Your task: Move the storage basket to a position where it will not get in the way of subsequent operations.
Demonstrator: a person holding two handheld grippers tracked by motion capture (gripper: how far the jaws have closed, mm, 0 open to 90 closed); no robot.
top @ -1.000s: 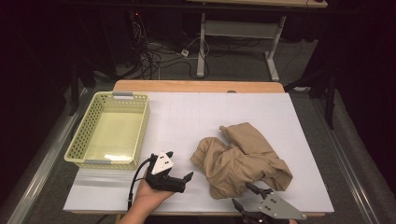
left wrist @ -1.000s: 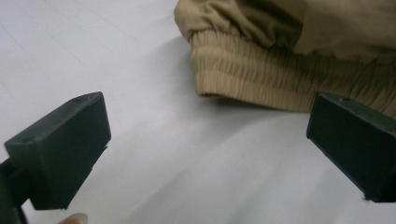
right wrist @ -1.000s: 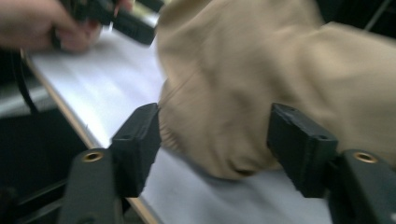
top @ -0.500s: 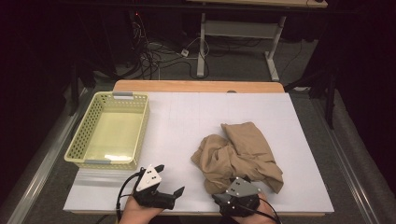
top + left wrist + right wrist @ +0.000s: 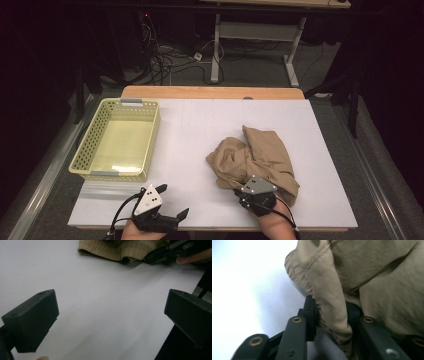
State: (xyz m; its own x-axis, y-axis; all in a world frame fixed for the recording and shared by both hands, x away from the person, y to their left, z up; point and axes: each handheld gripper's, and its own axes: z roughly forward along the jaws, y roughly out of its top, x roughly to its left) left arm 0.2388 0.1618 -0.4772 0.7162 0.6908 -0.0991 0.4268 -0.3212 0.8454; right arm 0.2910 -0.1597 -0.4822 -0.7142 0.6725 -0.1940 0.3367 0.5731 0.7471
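My right tongs (image 5: 251, 196) have just been closing and now pinch a fold of the crumpled tan garment (image 5: 260, 157) at its near edge; in the right gripper view the cloth (image 5: 332, 305) sits squeezed between the jaws. The garment lies on the white table (image 5: 200, 130), right of centre. My left tongs (image 5: 172, 210) gape wide, holding nothing, well apart from the cloth (image 5: 120, 251). A yellow basket (image 5: 82, 152) stands at far left.

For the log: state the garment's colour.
Plain tan garment, clearest in the right gripper view.
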